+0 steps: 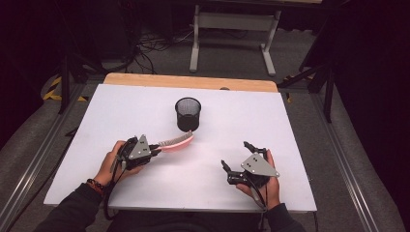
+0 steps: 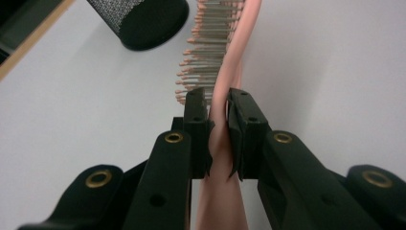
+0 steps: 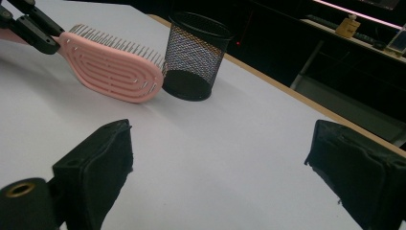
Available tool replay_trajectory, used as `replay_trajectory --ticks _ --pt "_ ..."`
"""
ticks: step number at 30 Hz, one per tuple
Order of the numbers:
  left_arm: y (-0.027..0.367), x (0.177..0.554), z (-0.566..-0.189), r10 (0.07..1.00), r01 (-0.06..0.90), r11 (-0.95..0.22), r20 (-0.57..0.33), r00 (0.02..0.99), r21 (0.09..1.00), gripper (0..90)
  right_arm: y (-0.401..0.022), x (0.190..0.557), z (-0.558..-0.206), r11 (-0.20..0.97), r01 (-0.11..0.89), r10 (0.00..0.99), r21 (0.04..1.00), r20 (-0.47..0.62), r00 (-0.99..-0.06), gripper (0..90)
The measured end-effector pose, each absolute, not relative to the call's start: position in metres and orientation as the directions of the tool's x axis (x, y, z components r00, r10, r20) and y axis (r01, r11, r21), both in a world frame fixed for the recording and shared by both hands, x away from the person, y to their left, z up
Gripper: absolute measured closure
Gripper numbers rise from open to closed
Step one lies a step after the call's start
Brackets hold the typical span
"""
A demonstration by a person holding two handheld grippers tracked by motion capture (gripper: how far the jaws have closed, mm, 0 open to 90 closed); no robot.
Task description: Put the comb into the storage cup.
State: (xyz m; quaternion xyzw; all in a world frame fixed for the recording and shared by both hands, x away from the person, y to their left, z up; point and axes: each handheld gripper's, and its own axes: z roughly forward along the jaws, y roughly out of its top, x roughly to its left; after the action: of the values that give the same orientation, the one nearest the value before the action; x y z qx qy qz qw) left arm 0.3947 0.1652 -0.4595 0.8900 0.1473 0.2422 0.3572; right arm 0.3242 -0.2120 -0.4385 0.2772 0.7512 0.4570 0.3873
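A pink hairbrush (image 1: 176, 143) hangs just above the white table, its head pointing toward a black mesh cup (image 1: 187, 114). My left gripper (image 1: 155, 149) is shut on the brush's handle; in the left gripper view the two pads (image 2: 197, 125) press the thin pink handle (image 2: 221, 139) from both sides, bristles (image 2: 203, 52) facing left. The brush head (image 3: 115, 72) reaches up to the mesh cup (image 3: 194, 57) in the right gripper view. My right gripper (image 1: 236, 156) rests at the table's front right, open, with nothing between its fingers.
The white board (image 1: 270, 125) lies on a wooden table whose edge (image 1: 193, 81) shows at the back. A metal frame leg (image 1: 195, 38) stands on the floor beyond. Rails (image 1: 348, 159) run along both sides of the table.
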Motion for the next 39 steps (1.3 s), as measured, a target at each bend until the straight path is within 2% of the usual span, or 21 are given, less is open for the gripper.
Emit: replay_trajectory --ticks 14,19,21,24,31,39 --pt "0.167 0.405 -0.461 0.451 0.182 -0.718 0.250 0.857 0.672 78.4 -0.212 0.324 -0.441 0.435 0.068 0.763 0.898 -0.328 -0.557 8.6" --pt "0.163 0.414 -0.460 0.460 0.221 -0.746 0.245 0.854 0.628 76.5 -0.211 0.325 -0.441 0.439 0.069 0.757 0.896 -0.327 -0.566 8.8" --pt "0.162 0.420 -0.463 0.469 0.257 -0.750 0.215 0.857 0.610 73.7 -0.211 0.325 -0.442 0.438 0.074 0.755 0.896 -0.322 -0.571 8.9" --pt "0.159 0.425 -0.463 0.462 0.276 -0.764 0.195 0.865 0.583 74.4 -0.211 0.326 -0.443 0.440 0.078 0.753 0.895 -0.320 -0.575 8.9" --pt "0.153 0.424 -0.462 0.444 0.243 -0.769 0.220 0.868 0.591 75.9 -0.211 0.326 -0.444 0.444 0.079 0.749 0.892 -0.321 -0.580 9.0" --pt "0.150 0.412 -0.454 0.430 0.150 -0.768 0.328 0.841 0.623 77.5 -0.212 0.325 -0.442 0.441 0.072 0.753 0.894 -0.325 -0.573 9.2"
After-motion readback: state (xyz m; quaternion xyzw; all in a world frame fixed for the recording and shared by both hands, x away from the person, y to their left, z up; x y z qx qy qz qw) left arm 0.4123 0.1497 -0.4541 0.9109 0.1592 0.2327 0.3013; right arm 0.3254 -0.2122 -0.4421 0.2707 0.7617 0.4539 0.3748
